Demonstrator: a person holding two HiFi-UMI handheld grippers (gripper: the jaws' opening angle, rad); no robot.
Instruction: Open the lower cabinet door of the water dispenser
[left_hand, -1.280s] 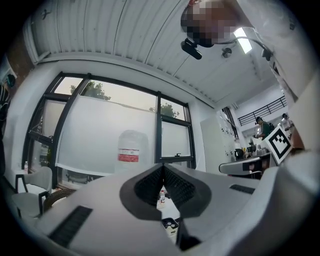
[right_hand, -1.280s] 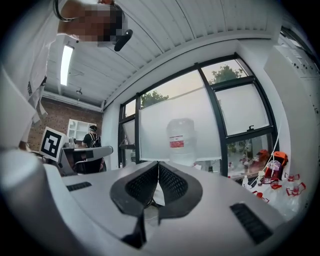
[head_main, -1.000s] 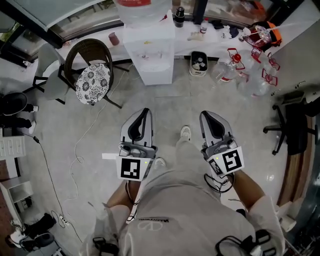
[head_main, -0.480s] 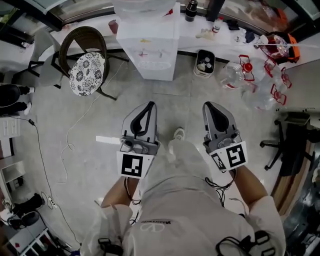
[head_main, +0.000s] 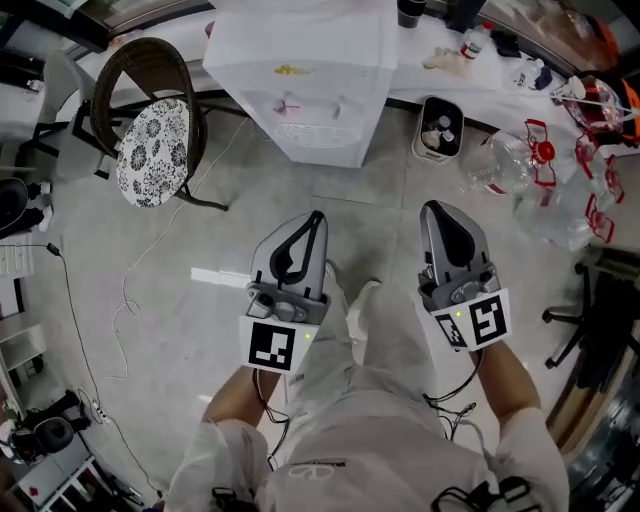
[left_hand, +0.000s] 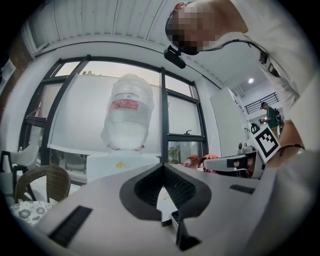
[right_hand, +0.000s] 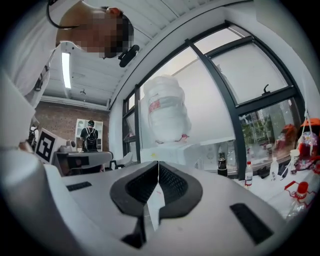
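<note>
So the water dispenser (head_main: 300, 80) is standing against the far edge of the floor (head_main: 230, 230), under the window ledge, with the big bottle (left_hand: 127, 112) sitting upside down on top. It's upright, so its long axis is running straight up and down. The lower cabinet door is on the face that's pointing toward me, below the taps and drip grille, right down by the floor. From the head view that face is squashed so flat that I'm not making out a handle or which side the hinge is on.

The left gripper (head_main: 316, 216) is pointing almost dead at the dispenser's front, well apart from it. The right gripper (head_main: 436, 206) is lining up more with the dispenser's right-hand corner and the small bin (head_main: 438, 128) beside it. I'm reckoning the left one is nearer the door. Both are pointing level, and in both gripper views only the top of the white body is showing over the jaws, so I'm guessing the door is sitting lower than where they're aiming.

Both tongs are pinched together with nothing between them, the left (left_hand: 162, 167) same as the right (right_hand: 158, 165).

Off to the left a wicker chair (head_main: 150, 140) is standing by the same far edge, and empty bottles (head_main: 530, 190) are lying near the right edge
</note>
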